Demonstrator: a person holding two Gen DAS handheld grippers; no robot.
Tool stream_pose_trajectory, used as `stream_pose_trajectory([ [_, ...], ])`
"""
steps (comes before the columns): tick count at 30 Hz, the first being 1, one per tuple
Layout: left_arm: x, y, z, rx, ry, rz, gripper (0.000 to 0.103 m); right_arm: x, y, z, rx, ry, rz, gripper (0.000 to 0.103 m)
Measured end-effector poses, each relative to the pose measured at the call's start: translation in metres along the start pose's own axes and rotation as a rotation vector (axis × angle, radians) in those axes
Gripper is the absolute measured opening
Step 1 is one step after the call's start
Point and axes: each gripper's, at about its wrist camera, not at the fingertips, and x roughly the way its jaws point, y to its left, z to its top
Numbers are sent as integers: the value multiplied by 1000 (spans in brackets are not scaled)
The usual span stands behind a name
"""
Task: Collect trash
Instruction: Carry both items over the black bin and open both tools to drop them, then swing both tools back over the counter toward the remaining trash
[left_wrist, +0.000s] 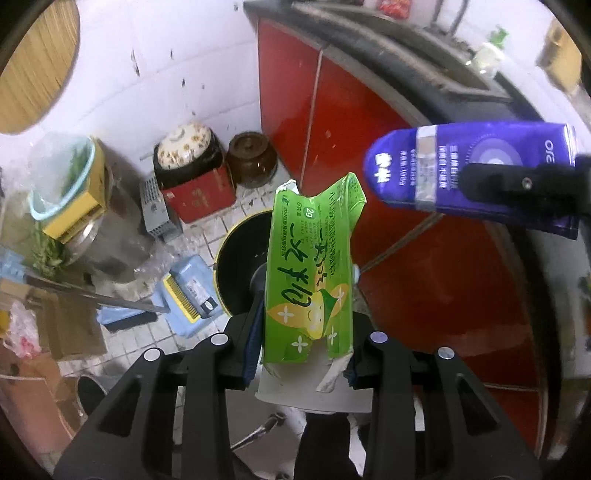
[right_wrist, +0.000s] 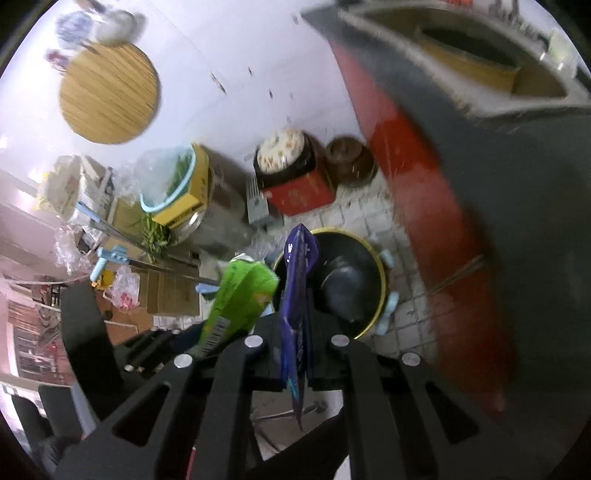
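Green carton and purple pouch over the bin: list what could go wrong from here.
1. The green carton is long and torn, and the left tool grips only its lower end; it may tip and land beside the bin.
2. The purple pouch is thin and held edge-on in the right tool; it could drift past the rim.
3. Clutter crowds the bin, so a miss may be hard to retrieve.

Tiled floor (left_wrist: 255, 206) (bin (left_wrist: 236, 273), jar (left_wrist: 251, 158))
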Motion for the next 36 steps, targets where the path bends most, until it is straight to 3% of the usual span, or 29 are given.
stream_pose_trajectory([
  [7, 69, 31, 6, -40, 45, -16, 36, 68, -15, 27, 45, 71, -31, 7],
  [8, 71, 33, 5, -37, 43, -20, 44, 75, -17, 30, 49, 76, -25, 12],
  [9, 75, 35, 6, -28, 47, -14, 65, 84, -17, 36, 46, 94, -17, 19],
  [10, 79, 37, 6, -16, 47, 3, 75, 88, -18, 38, 40, 105, -17, 59],
  [11, 80, 39, 6, -9, 40, 20, 79, 90, -18, 40, 37, 96, -30, 86],
  [17, 69, 52, 1, -25, 34, 8, 79, 74, -18, 35, -10, 61, -36, 86],
  [23, 18, 30, 3, 14, -16, 11, 81, -4, -34, 8, 1, -12, -56, 86],
  [30, -64, -67, 22, 187, -104, -58, 94, -139, -76, -48, 63, -181, -145, 96],
  [36, -114, -202, 28, 417, -146, -211, 96, -260, -144, -132, 247, -358, -311, 96],
])
